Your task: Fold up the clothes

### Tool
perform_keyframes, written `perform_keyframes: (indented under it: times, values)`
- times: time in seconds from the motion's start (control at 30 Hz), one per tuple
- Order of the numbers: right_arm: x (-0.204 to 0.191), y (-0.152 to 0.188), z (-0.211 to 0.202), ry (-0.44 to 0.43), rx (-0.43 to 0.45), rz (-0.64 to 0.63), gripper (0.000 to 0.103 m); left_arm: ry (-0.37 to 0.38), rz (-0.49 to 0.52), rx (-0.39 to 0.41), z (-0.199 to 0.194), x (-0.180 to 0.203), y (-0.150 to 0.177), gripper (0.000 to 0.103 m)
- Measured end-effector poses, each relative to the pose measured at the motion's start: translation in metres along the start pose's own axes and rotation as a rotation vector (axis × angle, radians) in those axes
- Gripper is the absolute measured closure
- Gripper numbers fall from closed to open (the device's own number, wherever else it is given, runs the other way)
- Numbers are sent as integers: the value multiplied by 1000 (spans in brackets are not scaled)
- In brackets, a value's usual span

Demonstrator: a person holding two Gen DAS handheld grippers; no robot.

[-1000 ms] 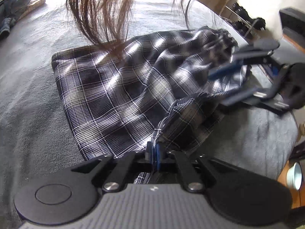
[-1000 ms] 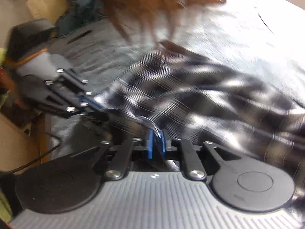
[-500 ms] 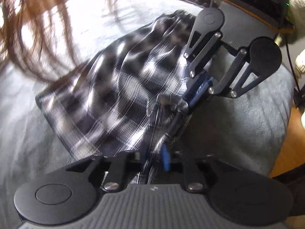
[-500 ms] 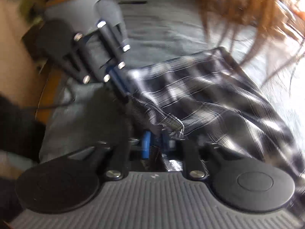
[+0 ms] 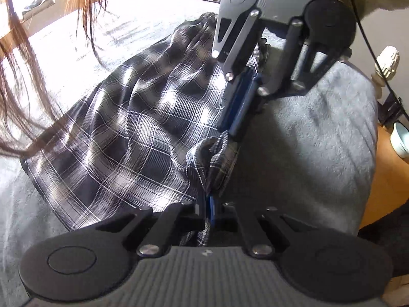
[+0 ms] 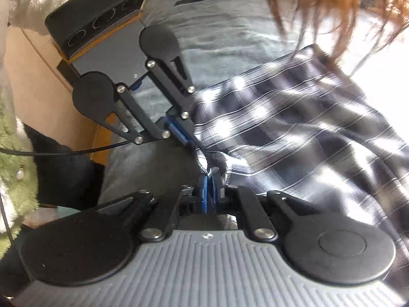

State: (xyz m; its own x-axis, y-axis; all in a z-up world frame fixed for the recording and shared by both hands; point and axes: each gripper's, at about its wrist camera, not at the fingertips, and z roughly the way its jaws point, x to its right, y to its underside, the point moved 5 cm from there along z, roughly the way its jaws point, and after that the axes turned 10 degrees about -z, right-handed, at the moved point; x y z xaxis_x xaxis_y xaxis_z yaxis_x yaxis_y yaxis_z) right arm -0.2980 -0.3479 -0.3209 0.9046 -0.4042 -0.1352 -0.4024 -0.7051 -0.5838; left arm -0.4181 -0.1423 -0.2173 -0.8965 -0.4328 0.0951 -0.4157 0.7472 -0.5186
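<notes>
Since a second ago, the plaid garment (image 5: 122, 128) has turned in the left wrist view, and the right gripper (image 5: 237, 125), then off to the side, now reaches down from the top of that view. Both grippers' jaws have just been closing, with cloth between them. The garment lies spread on the grey blanket (image 5: 319, 128), bunched along its near edge. The left gripper (image 5: 208, 209) is clamped on a gathered hem fold there, and the right gripper pinches the same bunched edge just beside it. Long hair (image 5: 30, 81) hangs over the far side of the cloth. Folding looks barely begun: the edge is gathered and gripped, but no neat fold shows, so the folding over and flattening are likely still to come.
</notes>
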Motion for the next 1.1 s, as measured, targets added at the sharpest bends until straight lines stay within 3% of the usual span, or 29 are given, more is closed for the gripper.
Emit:
perform_keyframes:
  times: [0.1, 0.17, 0.23, 0.3, 0.43, 0.47, 0.5, 0.53, 0.73, 0.8, 0.87, 0.93, 1.0, 1.1]
  values:
    - [-13, -4, -3, 61, -7, -154, 91, -3, 45, 1, -2, 2, 1, 99]
    - [-28, -8, -4, 108, -27, -301, 55, -11, 97, 2, -6, 7, 5, 99]
    - [-41, -8, 0, 165, -27, -429, 39, -15, 135, 6, -7, 12, 7, 99]
    - [-44, -8, 8, 190, -41, -497, 38, -11, 139, 8, -8, 13, 8, 99]
    - [-40, -9, 27, 154, -71, -488, 44, 18, 101, -9, -10, 6, 10, 99]
    - [-38, -9, 30, 136, -86, -466, 78, 29, 63, -15, -10, 0, 10, 99]
    - [-31, -9, 32, 114, -98, -418, 91, 40, 25, -20, -10, -6, 10, 99]
    - [-21, -9, 29, 85, -84, -328, 94, 52, -13, -25, -10, -12, 9, 99]
    - [37, 2, 29, -78, -6, 212, 96, 94, -329, -70, -3, -61, 13, 96]
    - [56, 12, 31, -157, 18, 405, 96, 78, -368, -66, -9, -68, 13, 91]
    - [71, 24, 34, -198, 32, 559, 94, 30, -368, -51, -18, -68, 11, 83]
    - [85, 35, 38, -229, 41, 697, 94, 18, -353, -9, -30, -63, 4, 81]
    - [88, 42, 39, -242, 46, 762, 95, 40, -346, 29, -36, -53, -6, 81]
    - [90, 46, 40, -244, 48, 814, 95, 46, -332, 14, -18, -38, -8, 80]
